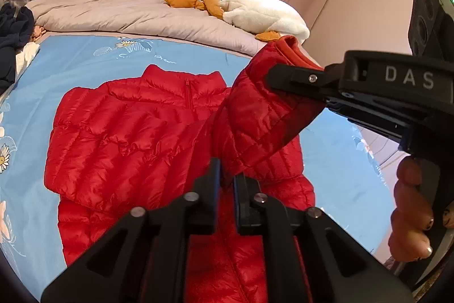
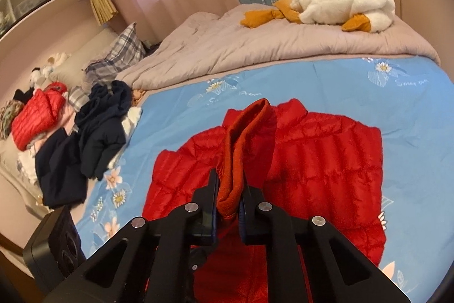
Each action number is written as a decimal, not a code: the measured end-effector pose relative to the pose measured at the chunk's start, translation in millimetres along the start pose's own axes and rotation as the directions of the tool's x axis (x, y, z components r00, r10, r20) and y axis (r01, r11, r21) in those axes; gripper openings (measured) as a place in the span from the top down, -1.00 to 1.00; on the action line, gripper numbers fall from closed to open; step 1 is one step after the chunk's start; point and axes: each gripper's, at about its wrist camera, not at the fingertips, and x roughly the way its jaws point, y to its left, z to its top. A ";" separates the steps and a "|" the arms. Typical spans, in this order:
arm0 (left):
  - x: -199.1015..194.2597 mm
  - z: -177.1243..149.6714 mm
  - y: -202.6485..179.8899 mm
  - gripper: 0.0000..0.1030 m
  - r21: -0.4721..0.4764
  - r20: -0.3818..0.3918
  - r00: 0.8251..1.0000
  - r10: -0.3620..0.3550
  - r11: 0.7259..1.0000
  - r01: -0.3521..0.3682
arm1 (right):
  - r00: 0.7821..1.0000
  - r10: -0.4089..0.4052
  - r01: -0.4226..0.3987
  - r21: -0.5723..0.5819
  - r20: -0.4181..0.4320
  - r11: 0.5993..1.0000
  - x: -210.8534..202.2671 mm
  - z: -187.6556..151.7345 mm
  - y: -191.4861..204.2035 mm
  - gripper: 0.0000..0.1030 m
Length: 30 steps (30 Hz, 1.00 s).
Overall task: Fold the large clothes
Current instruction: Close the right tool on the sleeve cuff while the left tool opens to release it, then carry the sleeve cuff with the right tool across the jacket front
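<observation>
My right gripper (image 2: 229, 190) is clenched on the ribbed orange-red cuff (image 2: 241, 149) of the red quilted puffer jacket (image 1: 127, 138), lifting that sleeve at centre frame. My left gripper (image 1: 226, 183) pinches the same sleeve lower down. The jacket lies front up on the blue floral bedsheet (image 1: 85, 58), collar toward the grey duvet (image 2: 255, 47) across the upper frame

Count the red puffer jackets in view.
2. One red jacket lies spread on the blue sheet, its cuff clamped in the right gripper. A folded red jacket tops the far-left pile. Others may be buried there.
</observation>
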 end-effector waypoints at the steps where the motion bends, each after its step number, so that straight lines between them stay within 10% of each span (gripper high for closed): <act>1: -0.9 0.3 0.5 0.74 -0.002 0.000 1.000 0.000 1.000 0.000 | 1.000 -0.001 0.001 -0.004 0.004 1.000 -0.6 0.6 0.7 0.77; 19: -42.0 8.4 21.5 -0.06 -0.050 0.059 0.996 0.067 0.997 -0.064 | 0.997 -0.028 0.031 -0.051 0.066 0.998 -12.0 13.2 10.6 0.78; 30: -69.5 13.5 88.2 -0.18 -0.179 0.085 0.980 0.179 0.970 -0.162 | 0.994 -0.045 0.052 -0.068 0.099 0.996 -18.5 23.2 14.0 0.78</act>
